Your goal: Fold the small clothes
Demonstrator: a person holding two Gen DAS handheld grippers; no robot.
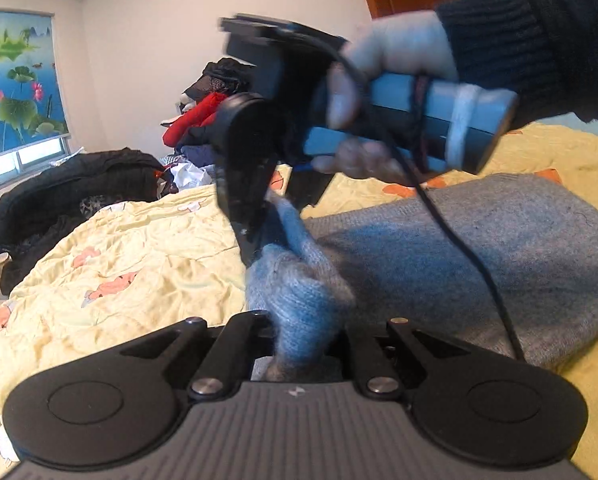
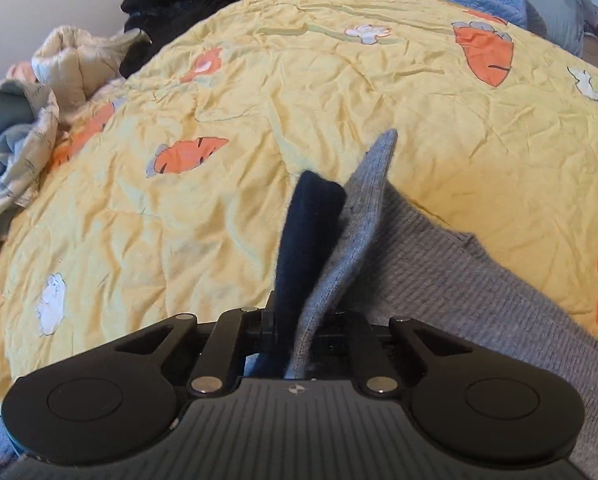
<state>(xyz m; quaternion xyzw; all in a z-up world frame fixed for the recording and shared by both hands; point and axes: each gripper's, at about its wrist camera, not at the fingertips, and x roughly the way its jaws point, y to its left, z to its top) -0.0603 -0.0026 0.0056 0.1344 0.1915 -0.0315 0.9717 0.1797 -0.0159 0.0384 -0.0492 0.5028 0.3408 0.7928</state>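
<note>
Grey sweater lies on yellow bed quilt, centre-right of frame; left gripper fingers clamped on a bunched fold, right gripper fingers pinching its grey edge, lower centre

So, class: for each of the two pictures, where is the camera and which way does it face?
Left wrist: on the left gripper, facing across the bed to the right gripper, hand and dark sleeve.
Right wrist: on the right gripper, angled down at the yellow carrot-print quilt.
Shared: the grey knitted sweater, pinched by both.
</note>
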